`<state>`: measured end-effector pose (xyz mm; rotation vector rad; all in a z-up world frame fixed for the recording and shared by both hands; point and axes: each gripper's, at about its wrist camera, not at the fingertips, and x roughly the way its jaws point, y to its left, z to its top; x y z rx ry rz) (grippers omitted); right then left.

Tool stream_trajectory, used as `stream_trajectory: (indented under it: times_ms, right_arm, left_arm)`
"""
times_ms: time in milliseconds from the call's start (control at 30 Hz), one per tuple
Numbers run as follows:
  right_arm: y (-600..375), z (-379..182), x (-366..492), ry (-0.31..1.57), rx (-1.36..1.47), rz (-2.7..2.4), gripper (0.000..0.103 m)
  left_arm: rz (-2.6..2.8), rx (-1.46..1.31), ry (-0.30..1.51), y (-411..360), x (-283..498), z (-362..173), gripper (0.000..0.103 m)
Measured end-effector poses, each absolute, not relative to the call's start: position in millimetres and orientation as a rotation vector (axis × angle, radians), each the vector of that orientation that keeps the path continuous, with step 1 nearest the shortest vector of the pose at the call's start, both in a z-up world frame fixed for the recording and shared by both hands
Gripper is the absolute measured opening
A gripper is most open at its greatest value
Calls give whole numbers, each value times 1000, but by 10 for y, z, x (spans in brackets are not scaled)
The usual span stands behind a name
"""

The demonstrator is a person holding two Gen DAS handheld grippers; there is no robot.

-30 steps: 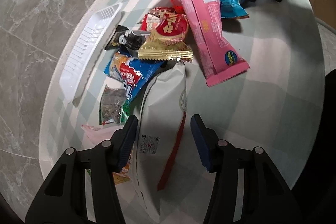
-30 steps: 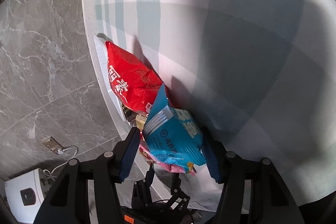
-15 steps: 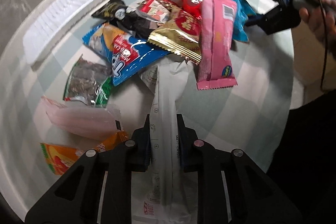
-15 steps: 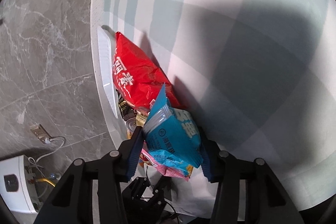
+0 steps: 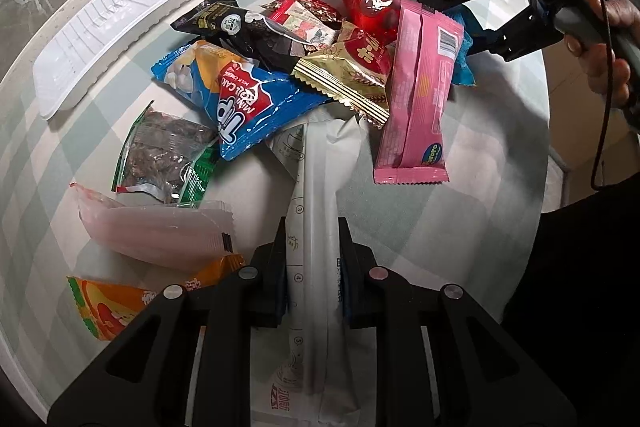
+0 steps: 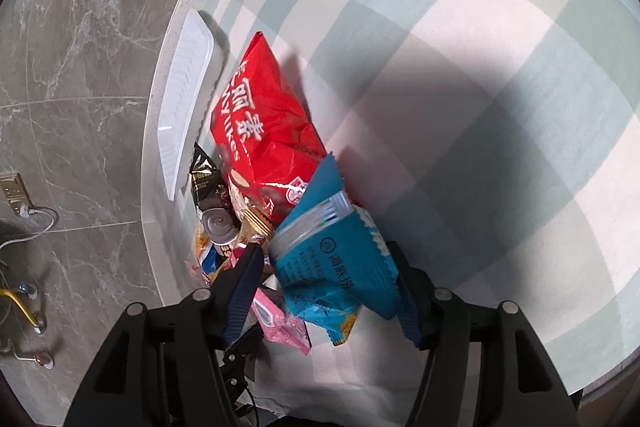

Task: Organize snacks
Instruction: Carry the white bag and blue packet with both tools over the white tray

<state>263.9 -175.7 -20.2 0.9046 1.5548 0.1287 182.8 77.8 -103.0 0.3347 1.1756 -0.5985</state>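
A second ago our left fingers (image 5: 313, 263) stood wide apart around the white bag (image 5: 320, 211); now they have squeezed in and pinch it tight in its middle, and we have swung round so more of the pile shows past them. The white bag runs out in front of the left fingers, and its far end sits under the gold pack (image 5: 352, 75) and the blue Tip pack (image 5: 240, 99). Our right fingers (image 6: 332, 287) are spreading wider, and the light blue pack (image 6: 336, 267) is between them; the pad on one side is clear of it, and we cannot tell if the other pad touches. The left fingers point steeply down at the bench (image 5: 480, 163). The right ones tip down less, and a hand (image 5: 608, 47) holds their handle. Only the left view shows that hand, the long pink pack (image 5: 420, 83) just right of the white bag, the pale pink pouch (image 5: 160, 231) and orange pack (image 5: 112, 307) to the left of the fingers, and the green bag (image 5: 168, 155) past them. Only the right view shows the grey floor (image 6: 80, 67) with wires (image 6: 24, 227). Both views show the red pack (image 6: 264, 131) and the white tray (image 5: 120, 19), which lies well beyond the left fingers at the bench's edge.
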Motion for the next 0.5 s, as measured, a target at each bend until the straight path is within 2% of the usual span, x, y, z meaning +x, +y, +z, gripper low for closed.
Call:
stream_trajectory:
  times_ms: [200,500]
  right_arm:
    - [-1644,-134,2654,1560,771,158,44]
    - [-1709,52,2645,1482,825,224,37]
  left_arm:
    - [-613,305,1180,833,1925,-1035,18]
    - [-650,112,1222,1109,2047,-1053,17]
